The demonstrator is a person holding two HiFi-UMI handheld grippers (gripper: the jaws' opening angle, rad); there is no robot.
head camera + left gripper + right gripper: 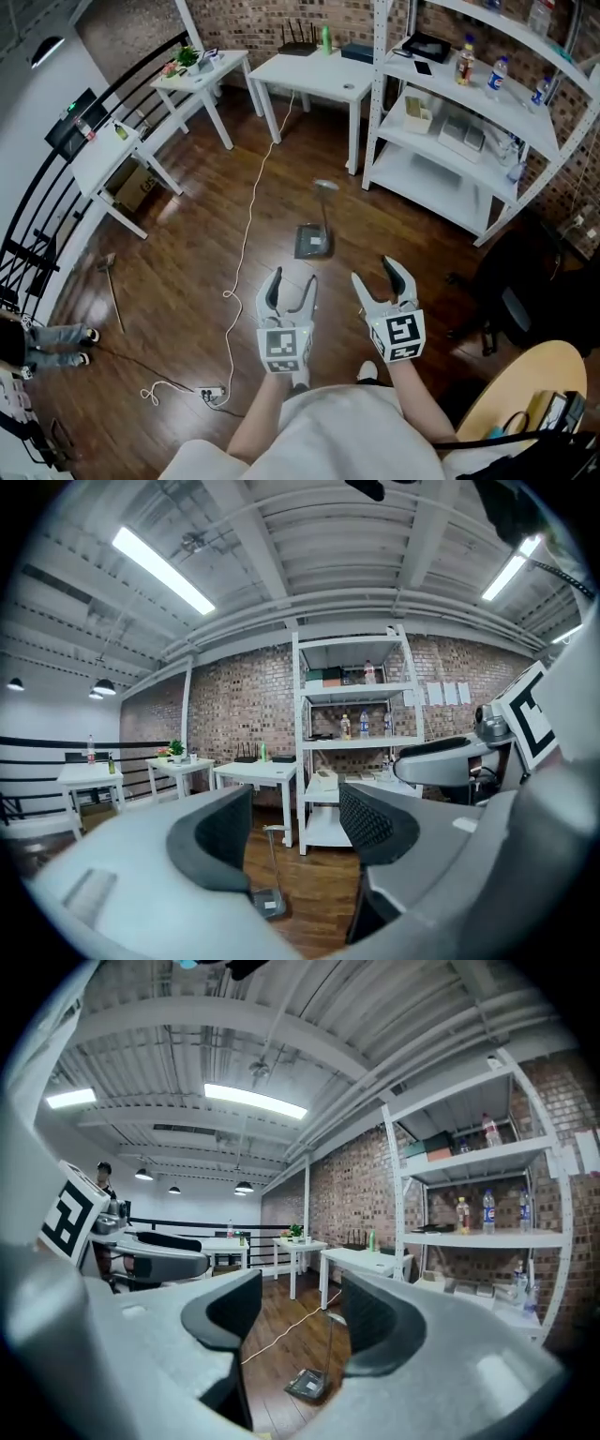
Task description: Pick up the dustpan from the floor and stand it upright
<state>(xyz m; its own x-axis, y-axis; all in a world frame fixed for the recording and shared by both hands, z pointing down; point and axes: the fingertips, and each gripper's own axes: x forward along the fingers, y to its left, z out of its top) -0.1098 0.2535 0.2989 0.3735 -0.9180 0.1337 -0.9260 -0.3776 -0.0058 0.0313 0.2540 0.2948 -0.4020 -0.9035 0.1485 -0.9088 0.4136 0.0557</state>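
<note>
Grey dustpan (314, 242) upright, ahead of L tongs (292, 281), R tongs (376, 273), both open

The dustpan (314, 240) stood on the floor (187, 253), ahead of the left hand-held gripper (292, 279) and the right hand-held gripper (375, 272), which were side by side and well apart from it. Behind the dustpan stood a tabletop (314, 73). A smaller tabletop (202, 75) stood to its left, and a third tabletop (103, 155) stood further left beside the railing (56, 178), with a box (131, 187) under it. A shelf unit (469, 122) stood right of the dustpan, with a bottle (466, 62) on an upper shelf. A cable (246, 234) ran across the floor left of the dustpan to a power strip (214, 394). A chair (525, 300) stood at the right, in front of the shelf unit
</note>
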